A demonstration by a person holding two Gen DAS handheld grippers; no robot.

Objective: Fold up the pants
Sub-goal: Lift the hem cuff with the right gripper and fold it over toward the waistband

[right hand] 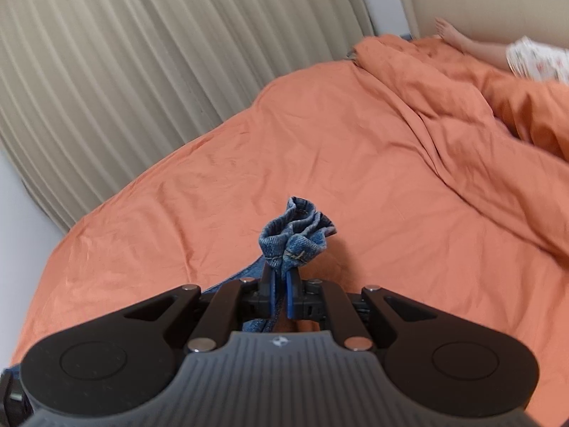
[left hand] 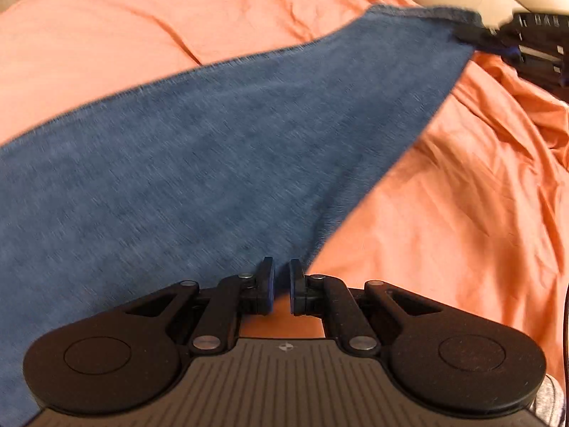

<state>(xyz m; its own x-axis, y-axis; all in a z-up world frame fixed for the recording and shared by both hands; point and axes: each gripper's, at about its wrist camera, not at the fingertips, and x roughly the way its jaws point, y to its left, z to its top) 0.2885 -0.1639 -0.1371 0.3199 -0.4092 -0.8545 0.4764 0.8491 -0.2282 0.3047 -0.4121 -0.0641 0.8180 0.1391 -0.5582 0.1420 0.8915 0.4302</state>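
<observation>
blue denim pants (left hand: pixel 213 149) stretched above orange bed sheet (left hand: pixel 462 213), right gripper (right hand: pixel 281 277) pinching bunched hem, left gripper (left hand: pixel 281 277) jaws narrowly parted around denim edge

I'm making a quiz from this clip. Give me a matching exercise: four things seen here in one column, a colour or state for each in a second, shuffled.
Things:
1. pants
2. bed sheet
3. curtain
4. right gripper

States:
A. beige, pleated
B. shut on bunched denim
C. orange, wrinkled
D. blue, stretched between both grippers

Pairs: 1-D, 2-C, 3-A, 4-B
</observation>
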